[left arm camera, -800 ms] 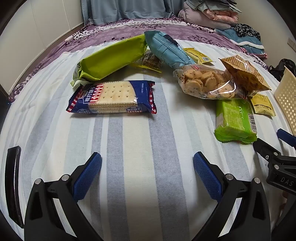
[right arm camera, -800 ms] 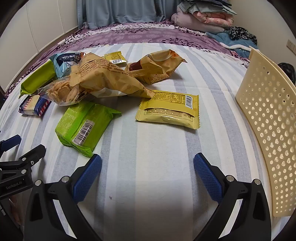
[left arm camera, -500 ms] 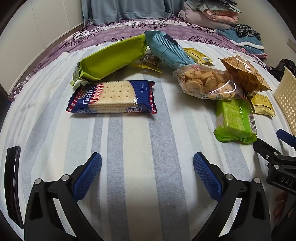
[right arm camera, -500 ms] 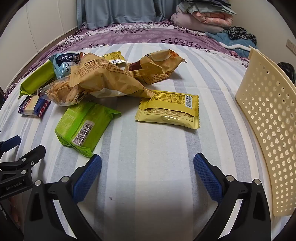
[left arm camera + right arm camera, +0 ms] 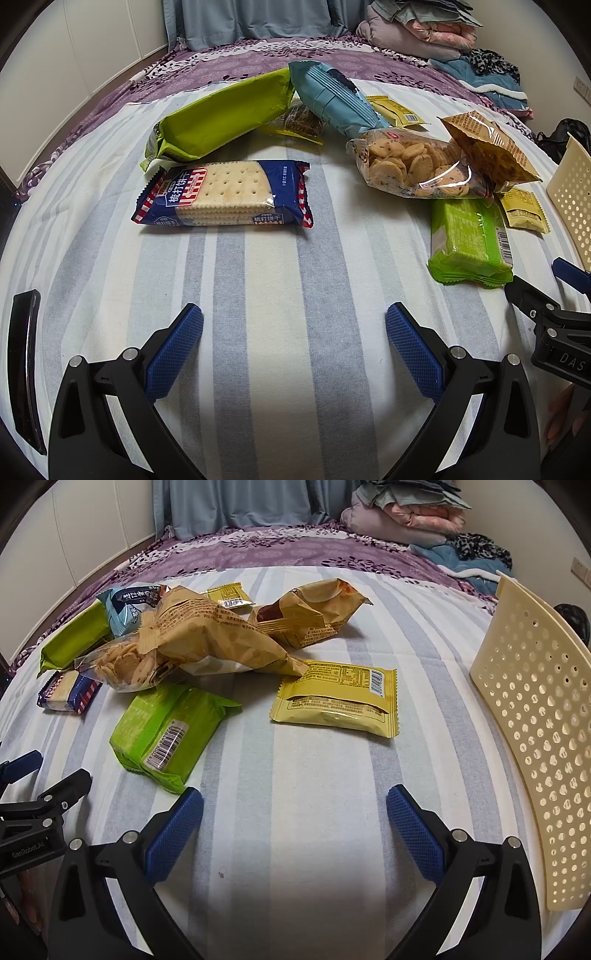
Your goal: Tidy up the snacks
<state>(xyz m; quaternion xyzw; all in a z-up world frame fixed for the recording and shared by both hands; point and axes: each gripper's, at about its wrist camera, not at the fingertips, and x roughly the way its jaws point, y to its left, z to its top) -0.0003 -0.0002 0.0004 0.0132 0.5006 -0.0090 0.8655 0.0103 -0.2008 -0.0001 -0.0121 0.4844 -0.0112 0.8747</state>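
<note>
Snacks lie scattered on a striped bedsheet. My left gripper [image 5: 293, 341] is open and empty, a little short of a blue cracker pack [image 5: 225, 194]. Behind it lie a long lime-green bag [image 5: 221, 116], a light blue bag [image 5: 334, 98] and a clear cookie bag [image 5: 417, 166]. My right gripper [image 5: 294, 821] is open and empty, short of a yellow packet [image 5: 338, 698] and a green packet [image 5: 166, 731], which also shows in the left wrist view [image 5: 469, 240]. Two tan bags [image 5: 210, 638] [image 5: 310, 616] lie farther back.
A cream perforated basket [image 5: 535, 716] stands at the right, its edge also in the left wrist view [image 5: 572, 195]. Folded clothes [image 5: 402, 517] and a purple blanket [image 5: 280, 550] lie at the back. A dark strip [image 5: 24, 365] sits at the left edge.
</note>
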